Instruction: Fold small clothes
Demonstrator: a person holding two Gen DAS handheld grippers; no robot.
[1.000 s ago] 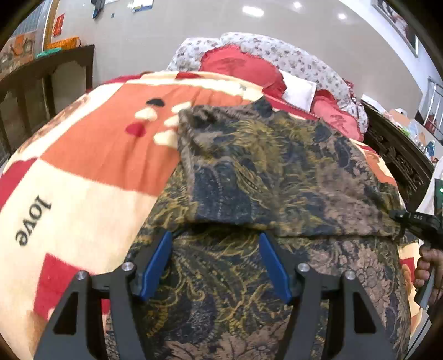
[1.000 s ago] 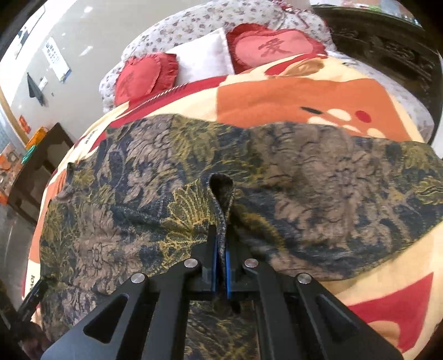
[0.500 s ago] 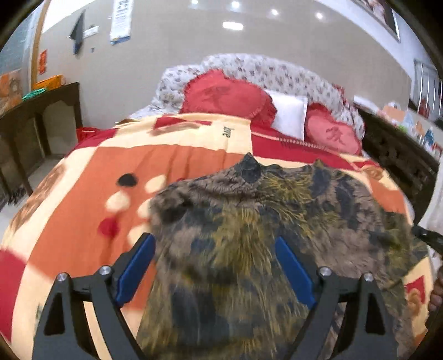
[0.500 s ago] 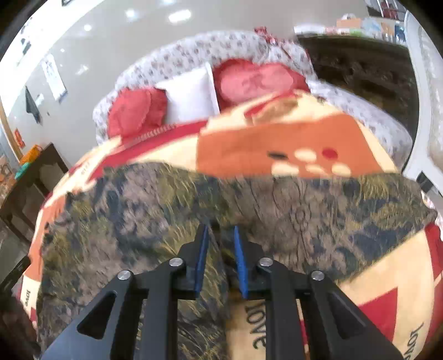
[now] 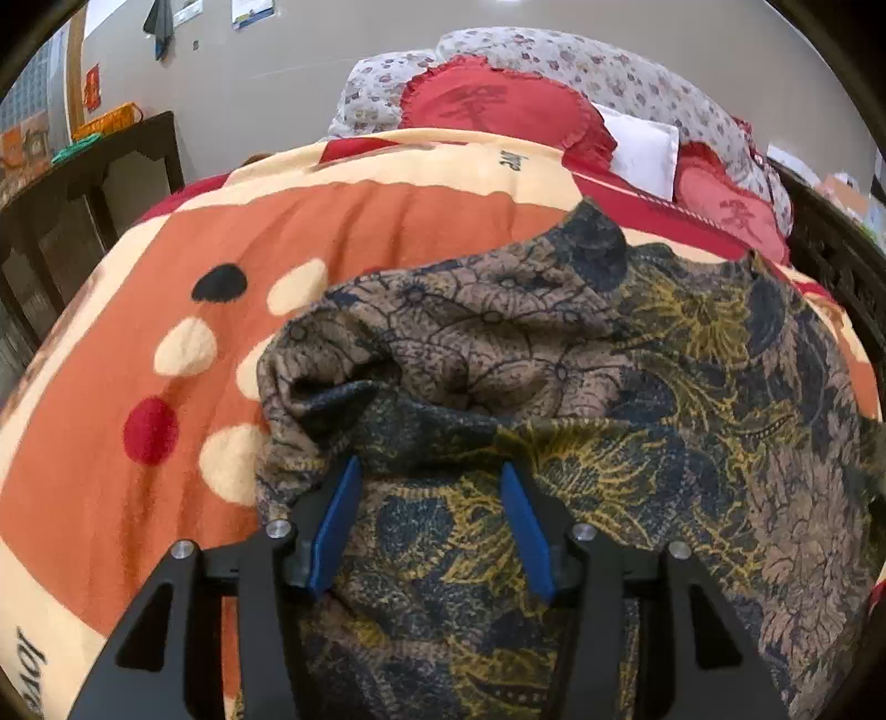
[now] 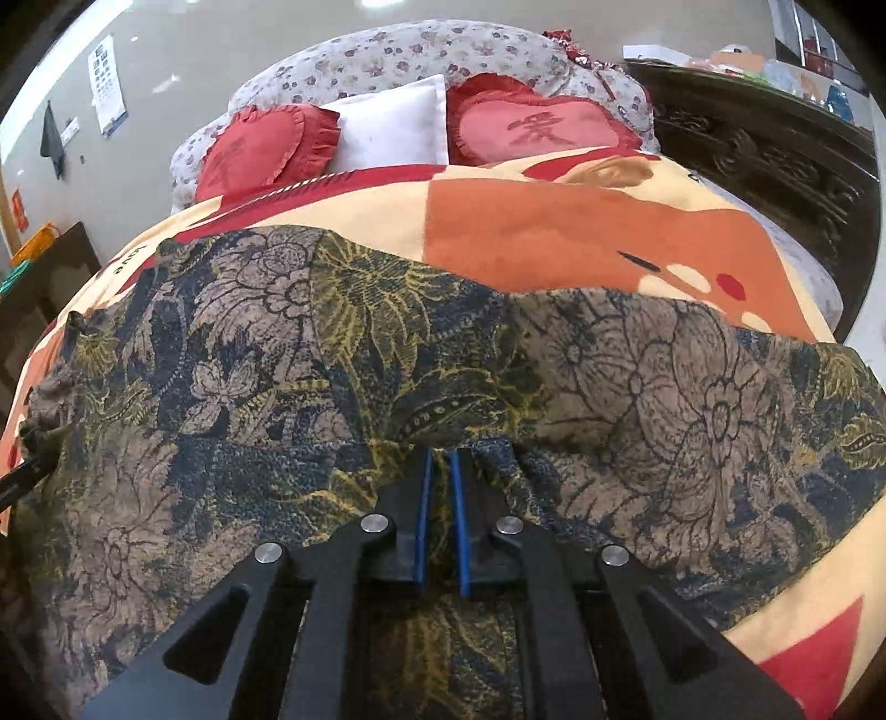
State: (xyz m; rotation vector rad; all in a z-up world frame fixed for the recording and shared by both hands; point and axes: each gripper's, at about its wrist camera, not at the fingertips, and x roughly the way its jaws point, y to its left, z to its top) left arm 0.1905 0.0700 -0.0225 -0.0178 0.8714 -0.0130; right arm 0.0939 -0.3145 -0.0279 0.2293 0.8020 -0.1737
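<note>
A dark floral garment point(image 5: 637, 387) in brown, navy and yellow lies spread on the bed blanket point(image 5: 166, 266). In the left wrist view my left gripper point(image 5: 429, 466) stands over the garment's left side, just short of a bunched, open-ended fold point(image 5: 332, 387). Its jaws are closing with cloth lying between the blue pads point(image 5: 335, 526), which stand well apart. In the right wrist view the garment point(image 6: 692, 387) runs across the whole frame. My right gripper point(image 6: 440, 476) is low on its near part, jaws closing to a narrow slit with a ridge of cloth pinched in it.
Red heart cushions point(image 6: 531, 133), a white pillow point(image 6: 393, 127) and a floral padded headboard point(image 6: 421, 50) sit at the bed's far end. Dark carved wooden furniture point(image 6: 775, 149) runs along the right side; a dark wooden stand point(image 5: 83, 188) is on the left. The other gripper's black tip point(image 6: 19, 482) shows at the left edge.
My left gripper moved off the garment's near part to its left bunched end; its jaws widened, then narrowed. My right gripper let the upright fold drop, opened slightly, and narrowed again on the cloth.
</note>
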